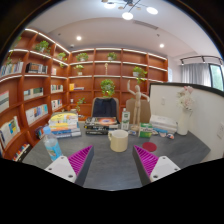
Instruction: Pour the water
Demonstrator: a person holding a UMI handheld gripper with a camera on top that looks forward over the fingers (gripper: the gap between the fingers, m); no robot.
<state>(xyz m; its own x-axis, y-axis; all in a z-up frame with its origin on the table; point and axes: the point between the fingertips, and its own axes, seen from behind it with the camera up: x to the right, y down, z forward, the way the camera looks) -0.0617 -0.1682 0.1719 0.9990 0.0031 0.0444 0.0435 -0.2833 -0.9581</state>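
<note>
Far left of the claw (pixel 119 160), wooden shelves (pixel 30 85) run along the wall, filled with books and a few potted plants. Nearer, just outside the left finger (pixel 78 160), a clear plastic bottle (pixel 51 145) stands on the grey table (pixel 115 170) with a pale blue tint; its long axis is vertical and its neck points straight up. Behind it, a stack of books (pixel 64 124) lies flat near the table's far left side. The claw is open: its two fingers are spread well apart, pink pads facing each other, with nothing between them but bare table. Just ahead of the gap, about centred between the fingers, a cream cup (pixel 119 140) sits upright, mouth up, its axis vertical; it is touched by neither finger. Beyond the cup lie more books (pixel 101 125), and behind them a blue chair (pixel 105 108) is pushed to the table's far edge. A slim bottle (pixel 126 118) stands upright just right of those books, beyond the cup. Past the right finger (pixel 147 160), small boxes and books (pixel 160 128) clutter the table, and farther right a white vase of pale flowers (pixel 184 110) stands near a window (pixel 200 75).
</note>
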